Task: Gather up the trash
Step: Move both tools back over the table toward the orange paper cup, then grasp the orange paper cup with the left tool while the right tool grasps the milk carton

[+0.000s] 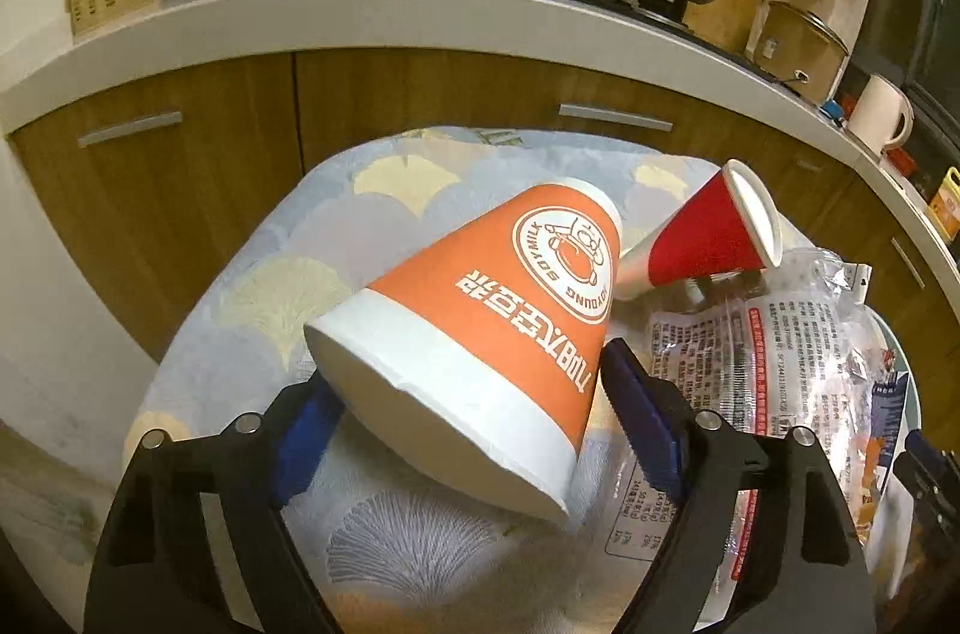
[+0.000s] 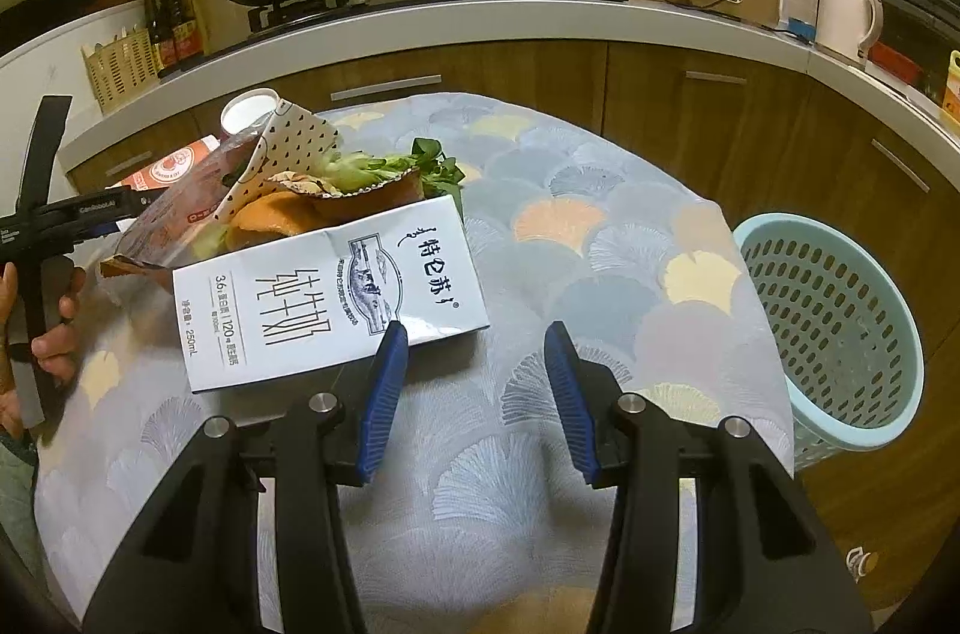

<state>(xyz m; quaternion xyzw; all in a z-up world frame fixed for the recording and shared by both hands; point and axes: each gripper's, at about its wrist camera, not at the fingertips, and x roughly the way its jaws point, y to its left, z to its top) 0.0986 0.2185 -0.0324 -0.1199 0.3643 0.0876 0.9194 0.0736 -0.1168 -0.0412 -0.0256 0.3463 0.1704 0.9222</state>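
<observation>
left tongs clamped on orange cup at frame centre, right tongs spread empty beside milk carton; thin wall may buckle, slipping before reaching basket.

We're getting dim, warm yellow indoor light in both views, with colours tinted amber and no hard shadows. Heavy fisheye bends the counter edge into an arc and leaves black vignette corners. Focus is decent mid-frame; we see mild glare on the plastic wrapper and soft detail toward the rims.
</observation>
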